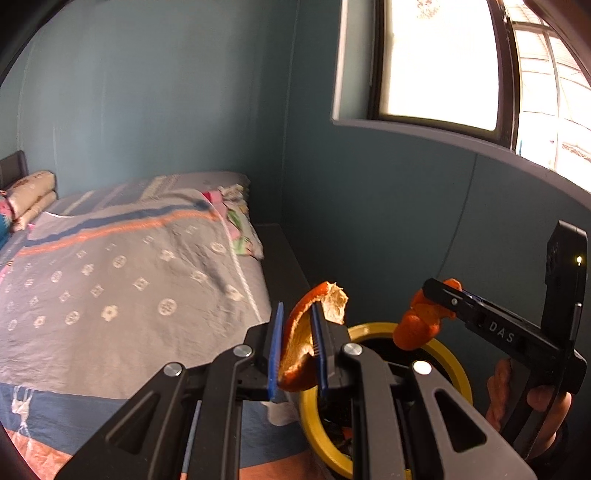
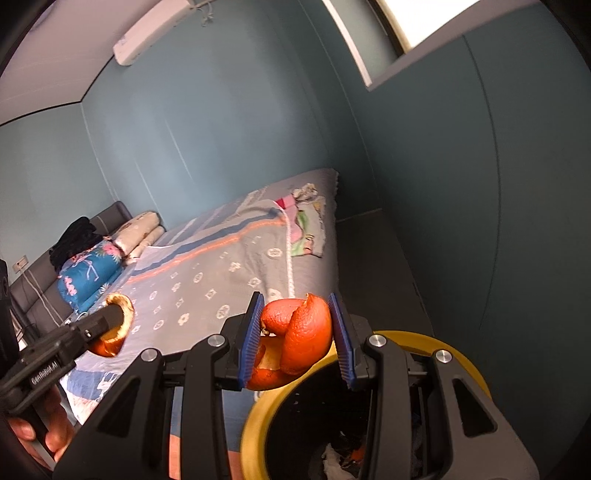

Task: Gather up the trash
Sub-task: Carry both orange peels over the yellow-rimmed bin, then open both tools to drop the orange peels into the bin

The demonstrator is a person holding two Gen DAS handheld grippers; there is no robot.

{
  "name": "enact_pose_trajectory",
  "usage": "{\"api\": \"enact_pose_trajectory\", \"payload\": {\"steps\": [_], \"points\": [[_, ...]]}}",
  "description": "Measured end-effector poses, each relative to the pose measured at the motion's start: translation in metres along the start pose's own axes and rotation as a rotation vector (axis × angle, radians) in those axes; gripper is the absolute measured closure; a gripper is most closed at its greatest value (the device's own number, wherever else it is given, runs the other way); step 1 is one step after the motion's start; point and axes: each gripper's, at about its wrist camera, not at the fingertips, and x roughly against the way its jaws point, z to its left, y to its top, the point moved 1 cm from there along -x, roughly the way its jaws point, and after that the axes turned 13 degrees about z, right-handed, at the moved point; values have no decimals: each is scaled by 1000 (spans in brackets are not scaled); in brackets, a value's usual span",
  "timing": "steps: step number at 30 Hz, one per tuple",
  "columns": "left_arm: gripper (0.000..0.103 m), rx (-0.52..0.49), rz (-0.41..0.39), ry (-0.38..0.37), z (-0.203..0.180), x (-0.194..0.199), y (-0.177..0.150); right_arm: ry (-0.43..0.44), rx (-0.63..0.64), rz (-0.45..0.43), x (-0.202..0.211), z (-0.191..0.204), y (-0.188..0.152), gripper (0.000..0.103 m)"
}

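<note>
Two pieces of orange peel held above a yellow-rimmed trash bin (image 1: 458, 363), beside the bed (image 1: 122, 288). Left gripper (image 1: 297, 349) clenched on a thin curled strip of peel (image 1: 295, 350), orange outside and pale pith inside, its torn tip sticking up past the blue pads (image 1: 275, 354). Right gripper (image 2: 295, 339) grasping a thicker, folded chunk of peel (image 2: 299, 339) between its own blue pads, directly over the near left edge of the bin's rim. In the left wrist view, the right gripper reaching in from the right, with the person's hand (image 1: 532, 398) on its handle. In the right wrist view, the left gripper at the left, over the grey patterned bedspread (image 2: 207, 288). Inside the bin, dark liner with bits of rubbish at the bottom. At the far end of the bed, folded pillows (image 2: 140, 232) against the headboard. Teal walls, a bright window (image 1: 439, 62) at upper right, an air conditioner (image 2: 151, 33) high on the far wall.
</note>
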Motion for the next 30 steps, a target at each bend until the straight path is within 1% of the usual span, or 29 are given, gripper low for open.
{"api": "enact_pose_trajectory", "payload": {"steps": [5, 9, 12, 15, 17, 20, 21, 22, 24, 27, 30], "points": [[89, -18, 75, -47, -13, -35, -6, -29, -41, 24, -9, -21, -5, 68], [89, -50, 130, -58, -26, -62, -16, -52, -74, 49, -17, -35, -9, 68], [89, -50, 159, -73, -29, -74, -20, -79, -91, 60, -22, -42, -11, 68], [89, -55, 168, -73, -31, -81, -21, -109, -115, 100, -33, -51, -15, 68], [88, -56, 178, -71, -31, -86, -21, -112, -132, 121, -39, -56, -14, 67], [80, -56, 191, -73, -30, -89, -23, -120, -147, 126, -43, -62, -16, 65], [74, -49, 195, -82, -29, -89, -24, -123, -146, 122, -43, -62, -17, 64], [63, -40, 194, -83, -27, -89, -24, -129, -143, 117, -43, -62, -17, 61], [50, -17, 183, -99, -23, -84, -24, -135, -145, 108, -43, -60, -18, 56], [48, 1, 165, -94, -18, -76, -24, -144, -153, 92, -41, -62, -17, 52], [47, 26, 146, -83, -7, -67, -22, -145, -169, 89, -41, -64, -17, 52]]}}
